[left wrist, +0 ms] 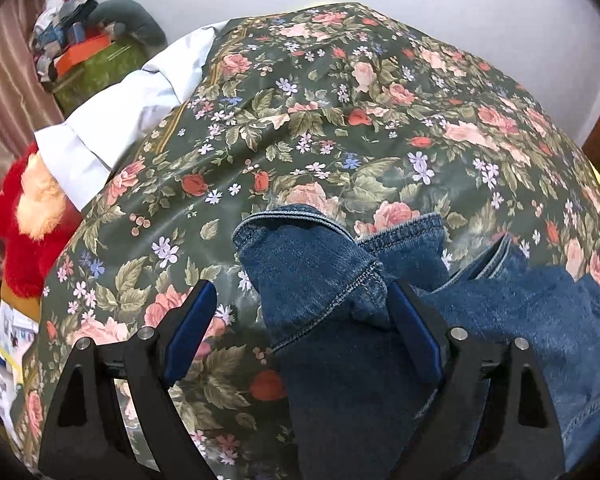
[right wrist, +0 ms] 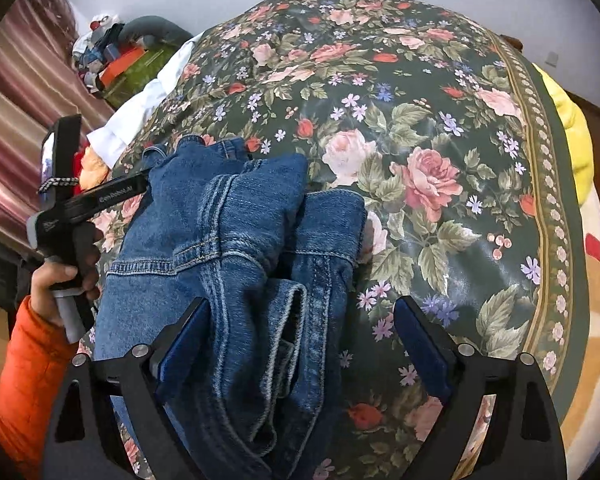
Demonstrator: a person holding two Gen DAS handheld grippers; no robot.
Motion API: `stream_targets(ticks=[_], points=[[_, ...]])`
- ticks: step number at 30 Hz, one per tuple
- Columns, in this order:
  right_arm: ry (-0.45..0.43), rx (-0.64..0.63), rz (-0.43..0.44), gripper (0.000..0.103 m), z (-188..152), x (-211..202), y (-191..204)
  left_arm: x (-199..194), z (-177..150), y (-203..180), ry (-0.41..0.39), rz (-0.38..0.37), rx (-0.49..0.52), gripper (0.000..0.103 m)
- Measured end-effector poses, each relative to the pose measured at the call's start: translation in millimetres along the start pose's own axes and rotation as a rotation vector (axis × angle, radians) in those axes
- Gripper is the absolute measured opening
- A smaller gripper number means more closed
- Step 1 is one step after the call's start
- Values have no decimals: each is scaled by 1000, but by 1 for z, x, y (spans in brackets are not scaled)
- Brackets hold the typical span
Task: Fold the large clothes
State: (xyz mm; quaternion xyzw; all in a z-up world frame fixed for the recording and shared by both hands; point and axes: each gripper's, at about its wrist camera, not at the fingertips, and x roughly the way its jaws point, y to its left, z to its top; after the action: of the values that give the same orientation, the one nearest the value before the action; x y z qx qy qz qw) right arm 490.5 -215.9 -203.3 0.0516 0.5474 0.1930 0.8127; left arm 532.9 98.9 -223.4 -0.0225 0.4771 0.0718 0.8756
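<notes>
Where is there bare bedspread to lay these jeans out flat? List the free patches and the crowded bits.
Free: the floral bedspread beyond and right of the jeans, out to its bordered edge; also the strip between the jeans and the white cloth. Crowded: the left edge, with the red plush toy and the box pile.

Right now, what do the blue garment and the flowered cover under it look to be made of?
Blue garment: denim, seemingly heavy cotton, faded matte finish; pale contrast stitching and thick doubled seams show it. Flowered cover: smooth and glossy, with light glare streaks and soft creases, so likely satin-like fabric or coated cloth; the look leaves that open.
</notes>
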Motion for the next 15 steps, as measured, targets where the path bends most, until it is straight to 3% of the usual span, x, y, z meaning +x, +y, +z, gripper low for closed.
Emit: stream_targets(ticks=[2,8,11,15], points=[[-2,-10,-8,91,0,-4,2,-10,-2,3,-9,-2,5,88],[-1,-43,47,92,0,-11,12,-63,-28,18,-20,-129,68,88],[34,-39,65,92,-1,-2,13,-70,-55,29,62,-253,24,89],[107,29,120,94,-2,17,3,-54,-84,41,193,-364,-91,89]])
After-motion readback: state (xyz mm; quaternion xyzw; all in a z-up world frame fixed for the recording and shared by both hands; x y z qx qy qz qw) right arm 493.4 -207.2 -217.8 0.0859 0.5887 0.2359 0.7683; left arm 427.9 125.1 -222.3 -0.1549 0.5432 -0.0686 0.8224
